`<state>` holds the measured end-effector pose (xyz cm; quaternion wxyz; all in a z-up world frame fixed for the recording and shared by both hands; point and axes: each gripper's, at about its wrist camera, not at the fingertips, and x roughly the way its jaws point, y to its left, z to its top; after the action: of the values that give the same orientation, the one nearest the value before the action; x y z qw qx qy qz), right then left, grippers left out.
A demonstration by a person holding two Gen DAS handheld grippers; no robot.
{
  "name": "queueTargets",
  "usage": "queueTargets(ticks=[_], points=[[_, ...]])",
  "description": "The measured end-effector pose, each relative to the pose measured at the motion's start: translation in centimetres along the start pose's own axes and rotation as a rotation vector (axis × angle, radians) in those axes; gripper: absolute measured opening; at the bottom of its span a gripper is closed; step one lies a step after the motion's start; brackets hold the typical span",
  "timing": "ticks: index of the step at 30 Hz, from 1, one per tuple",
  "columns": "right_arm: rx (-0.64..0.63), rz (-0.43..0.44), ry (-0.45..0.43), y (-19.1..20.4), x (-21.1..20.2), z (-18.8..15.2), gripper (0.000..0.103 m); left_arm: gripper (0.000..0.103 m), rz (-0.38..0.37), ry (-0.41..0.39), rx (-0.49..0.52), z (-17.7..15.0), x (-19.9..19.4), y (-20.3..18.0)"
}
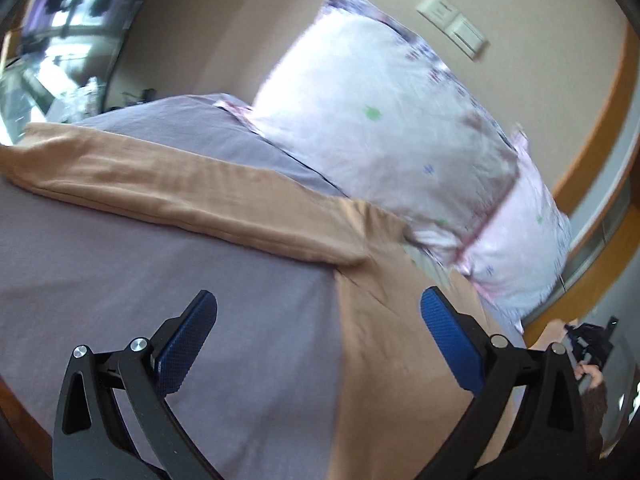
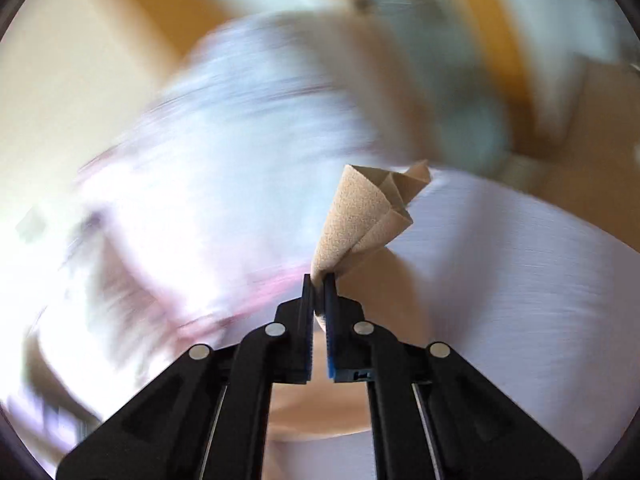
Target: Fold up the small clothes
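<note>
A tan garment (image 1: pixel 224 196) lies on the lilac bed sheet (image 1: pixel 120 280), one long part stretched to the left and another part running down under my left gripper. My left gripper (image 1: pixel 320 312) is open and empty, with its right pad over the tan cloth. In the right wrist view my right gripper (image 2: pixel 319 280) is shut on a bunched fold of the tan garment (image 2: pixel 368 216) and holds it lifted above the sheet (image 2: pixel 520 280). That view is heavily blurred by motion.
A floral pillow (image 1: pixel 400 120) rests at the head of the bed against the beige wall with a switch plate (image 1: pixel 452 24). A wooden bed frame (image 1: pixel 592 140) curves at the right. A window area (image 1: pixel 60 40) is at the upper left.
</note>
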<state>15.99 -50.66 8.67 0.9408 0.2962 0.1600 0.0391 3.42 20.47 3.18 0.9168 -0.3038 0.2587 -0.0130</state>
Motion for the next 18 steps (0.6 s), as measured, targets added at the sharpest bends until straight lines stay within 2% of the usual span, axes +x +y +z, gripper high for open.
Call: queueTargets(ticks=[2, 4, 6, 8, 10, 11, 12, 13, 14, 15, 16, 18], points=[[-0.148, 0.170, 0.059, 8.4, 1.0, -2.4, 0.005, 0.102, 0.031, -0.026, -0.057, 0.9, -0.7, 1.6], [-0.279, 0.340, 0.160, 16.4, 2.8, -6.5, 0.005, 0.102, 0.050, -0.047, -0.100, 1.8, -1.3, 3.0], [-0.373, 0.447, 0.279, 22.1, 5.1, -11.2, 0.005, 0.102, 0.083, -0.069, -0.136, 2.5, -2.0, 4.3], [-0.489, 0.485, 0.412, 26.7, 8.2, -16.9, 0.008, 0.102, 0.129, -0.087, -0.177, 3.0, -2.5, 5.7], [-0.579, 0.487, 0.582, 29.3, 10.5, -22.4, 0.016, 0.102, 0.155, -0.082, -0.229, 3.6, -2.7, 7.4], [-0.582, 0.486, 0.688, 29.9, 12.0, -24.7, 0.020, 0.102, 0.154, -0.078, -0.247, 3.6, -2.8, 8.0], [-0.570, 0.496, 0.726, 29.8, 12.3, -25.5, 0.031, 0.102, 0.159, -0.075, -0.268, 3.7, -3.0, 8.7], [-0.551, 0.515, 0.727, 29.4, 12.3, -25.6, 0.047, 0.102, 0.171, -0.073, -0.285, 3.9, -3.2, 9.4], [-0.542, 0.517, 0.700, 29.0, 11.6, -25.4, 0.055, 0.102, 0.193, -0.069, -0.316, 4.2, -3.4, 10.5], [-0.535, 0.513, 0.664, 28.6, 11.4, -24.7, 0.069, 0.102, 0.201, -0.066, -0.334, 4.4, -3.4, 11.2], [-0.528, 0.510, 0.629, 28.1, 10.9, -24.1, 0.074, 0.099, 0.205, -0.060, -0.357, 4.6, -3.4, 12.0], [-0.513, 0.507, 0.589, 26.8, 10.7, -22.3, 0.076, 0.091, 0.197, -0.045, -0.403, 4.9, -3.2, 13.1]])
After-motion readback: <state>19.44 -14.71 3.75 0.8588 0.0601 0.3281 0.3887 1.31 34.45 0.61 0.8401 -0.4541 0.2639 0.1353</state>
